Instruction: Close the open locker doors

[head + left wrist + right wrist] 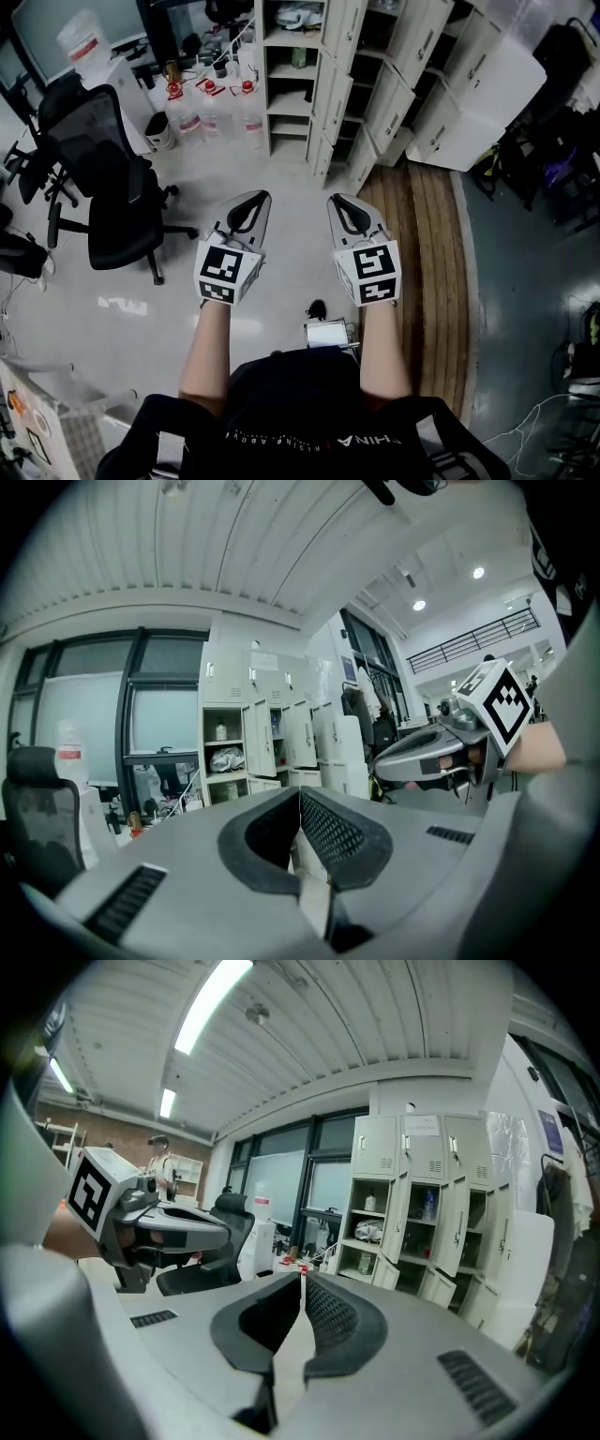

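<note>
Locker doors (335, 101): several hang open at the upper middle of the head view, swung out into the room from the pale lockers (289, 70).
Locker shelves: the right gripper view shows a bottle (368, 1202) on an upper shelf and a white bundle (366, 1232) on the shelf below.
Left gripper (253, 199): at the lower middle of the head view, pointing toward the lockers and well apart from them. Its own view shows the two pads pressed together with nothing between them.
Right gripper (344, 202): just beside the left one, on its right, also aimed at the lockers. Its jaws meet at the tips and hold nothing.
Forearms (207, 354): bare, reaching up from the bottom edge of the frame to both grippers.
Wooden floor strip (424, 253): runs down from the foot of the lockers, right of the grippers.
Water bottles (214, 112): a cluster with red caps on the pale floor, just left of the lockers.
Office chair (105, 178): black, at the left of the frame.
White cabinet (492, 98): upper right, beside the lockers.
</note>
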